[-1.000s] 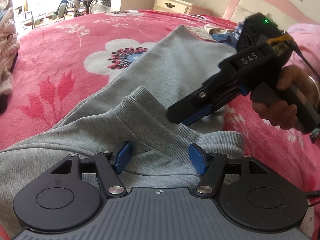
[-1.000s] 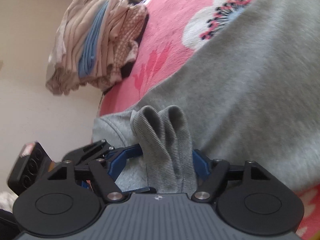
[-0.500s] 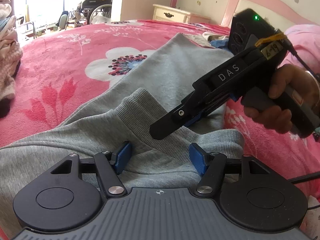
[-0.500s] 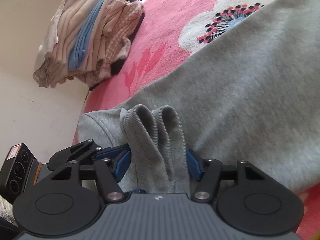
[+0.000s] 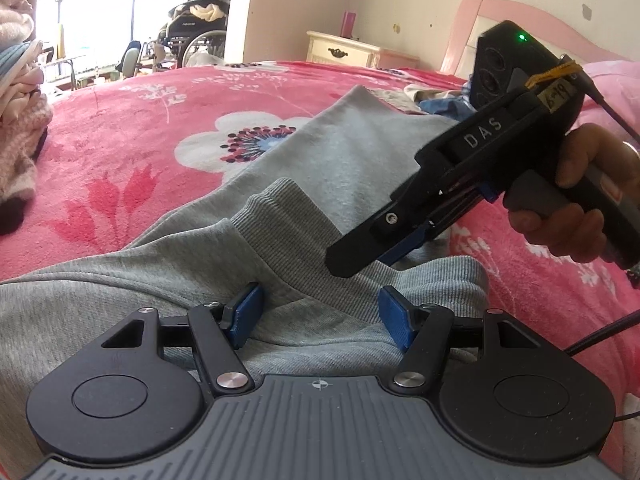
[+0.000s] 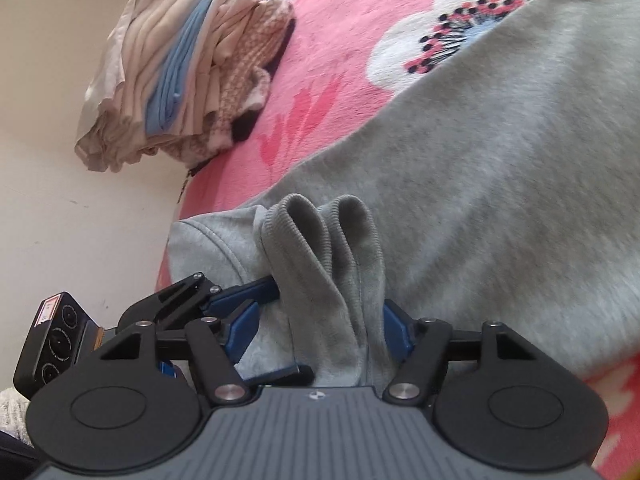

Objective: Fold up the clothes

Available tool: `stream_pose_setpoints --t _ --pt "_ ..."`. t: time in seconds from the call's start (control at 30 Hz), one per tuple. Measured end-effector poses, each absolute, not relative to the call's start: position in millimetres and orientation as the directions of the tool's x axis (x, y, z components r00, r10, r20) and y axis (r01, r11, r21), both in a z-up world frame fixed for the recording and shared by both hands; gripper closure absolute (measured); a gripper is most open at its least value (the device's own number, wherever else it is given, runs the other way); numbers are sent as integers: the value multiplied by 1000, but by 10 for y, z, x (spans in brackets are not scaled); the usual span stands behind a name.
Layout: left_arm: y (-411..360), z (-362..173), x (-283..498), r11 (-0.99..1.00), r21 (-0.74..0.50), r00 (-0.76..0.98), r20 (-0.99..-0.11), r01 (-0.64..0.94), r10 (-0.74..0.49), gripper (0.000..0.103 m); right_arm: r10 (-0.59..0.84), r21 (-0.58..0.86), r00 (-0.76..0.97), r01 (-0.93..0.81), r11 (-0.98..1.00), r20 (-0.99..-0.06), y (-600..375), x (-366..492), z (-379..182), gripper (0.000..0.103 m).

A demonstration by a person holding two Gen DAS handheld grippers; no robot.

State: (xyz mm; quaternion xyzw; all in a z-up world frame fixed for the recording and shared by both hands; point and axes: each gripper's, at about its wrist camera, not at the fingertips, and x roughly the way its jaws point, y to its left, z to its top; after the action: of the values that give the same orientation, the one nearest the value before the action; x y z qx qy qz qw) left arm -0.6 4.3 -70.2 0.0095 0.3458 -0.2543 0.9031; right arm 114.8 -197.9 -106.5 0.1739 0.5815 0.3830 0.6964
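A grey sweatshirt (image 5: pixel 352 152) lies spread on the pink flowered bed; it also shows in the right wrist view (image 6: pixel 500 184). Its ribbed cuff (image 5: pixel 296 232) sits bunched in front of my left gripper (image 5: pixel 320 312), which is open with the cloth between its blue pads. My right gripper (image 5: pixel 352 256) comes in from the right, tips low on the ribbed cloth. In the right wrist view the right gripper (image 6: pixel 320 328) stands open around the folded ribbed cuff (image 6: pixel 328 264), pads beside it, not pinching. The left gripper (image 6: pixel 224 304) shows at lower left there.
A stack of folded clothes (image 6: pixel 188 64) sits at the bed's edge, also at the left in the left wrist view (image 5: pixel 20 112). A nightstand (image 5: pixel 352 50), a pink headboard (image 5: pixel 532 20) and a wheelchair (image 5: pixel 196 36) stand beyond the bed. More loose clothes (image 5: pixel 436 98) lie near the headboard.
My right gripper dipped toward the cuff, then drew back a little to the right. The left gripper stayed put, open over the cloth.
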Motion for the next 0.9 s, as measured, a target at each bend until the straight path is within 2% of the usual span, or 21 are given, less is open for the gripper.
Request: stream_pose_setpoints --t 0.07,0.23,0.33,0.4,0.43,0.6,0.67,0.9 --pt "50 -706 -10 870 -161 633 -627 466 -455 39 739 693 26 -326 642 -673 -1945 1194 -1088 41" --pt "52 -714 -21 869 -161 637 -621 468 -458 39 758 711 23 -328 622 -652 -1927 1211 -1142 38" --pt "53 -715 -23 868 -159 637 -620 470 -458 39 766 717 17 -339 609 -642 -1953 1156 -1146 40" --pt "52 -719 -21 867 -157 636 -620 473 -459 39 762 709 26 -348 614 -647 -1949 1129 -1149 46" --pt "51 -722 -25 867 -154 638 -619 473 -458 39 755 697 39 -356 623 -655 -1937 1109 -1137 55" --pt "38 -729 -24 874 -151 647 -617 461 -448 38 718 636 105 -389 667 -688 -1880 1012 -1079 65" --pt "26 -726 -25 877 -149 650 -617 457 -444 38 710 619 131 -400 676 -692 -1873 974 -1019 74" --pt "28 -537 -65 894 -154 674 -606 420 -421 38 697 563 219 -450 693 -683 -1894 901 -712 81"
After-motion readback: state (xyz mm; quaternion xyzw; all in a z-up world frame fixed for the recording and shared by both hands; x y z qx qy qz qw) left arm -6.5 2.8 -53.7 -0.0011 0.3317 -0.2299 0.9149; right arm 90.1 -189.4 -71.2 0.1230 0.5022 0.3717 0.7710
